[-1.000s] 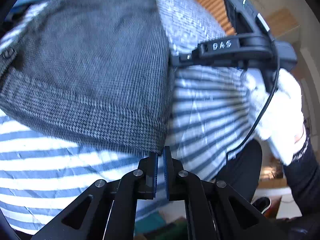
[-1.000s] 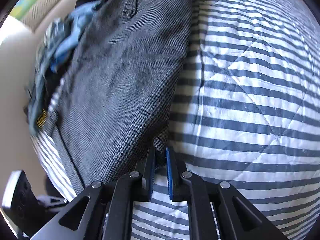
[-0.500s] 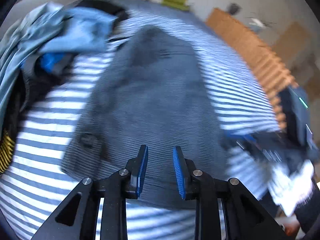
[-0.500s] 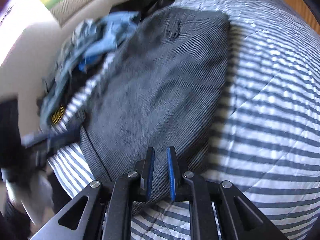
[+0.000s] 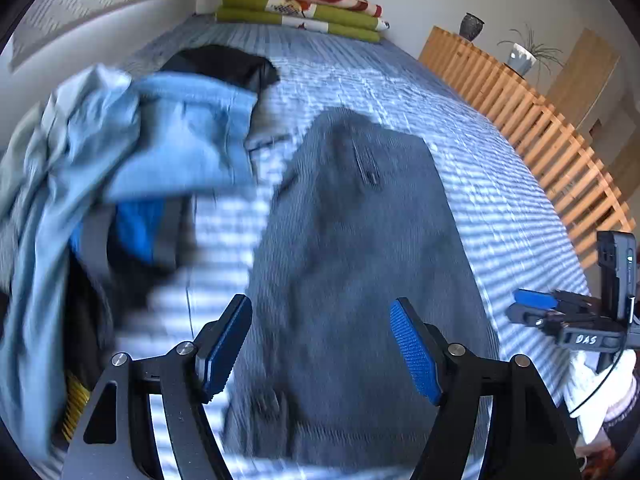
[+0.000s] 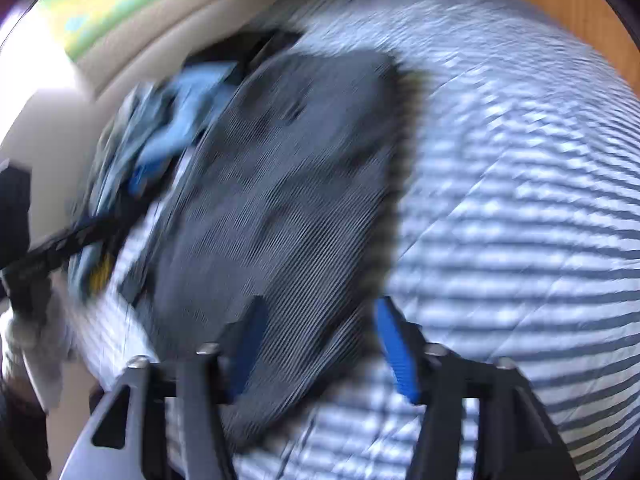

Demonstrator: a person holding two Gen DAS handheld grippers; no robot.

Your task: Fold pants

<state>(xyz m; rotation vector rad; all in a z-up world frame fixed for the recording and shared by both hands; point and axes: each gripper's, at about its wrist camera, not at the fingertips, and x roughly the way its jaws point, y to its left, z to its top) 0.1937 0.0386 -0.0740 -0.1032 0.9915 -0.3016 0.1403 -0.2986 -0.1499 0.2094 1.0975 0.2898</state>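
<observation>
The grey woven pants [image 5: 360,248] lie folded flat on the blue-and-white striped bedspread [image 5: 500,184], a back pocket facing up. My left gripper [image 5: 322,348] hovers above their near end, open, with nothing between its blue pads. In the right wrist view the same pants [image 6: 280,200] stretch away from my right gripper [image 6: 320,344], which is open too and empty, raised over the near right edge of the cloth. In the left wrist view the right gripper [image 5: 560,320] shows at the far right, held by a white-gloved hand [image 5: 596,392].
A heap of light blue and dark clothes [image 5: 120,168] lies left of the pants. Folded green and red blankets [image 5: 304,4] sit at the head of the bed. A wooden slatted rail [image 5: 532,120] runs along the bed's right side, with a plant pot [image 5: 520,56] behind it.
Both grippers have let go of the pants' near edge, opened wide and lifted back. The views now take in the whole folded garment and the bed.
</observation>
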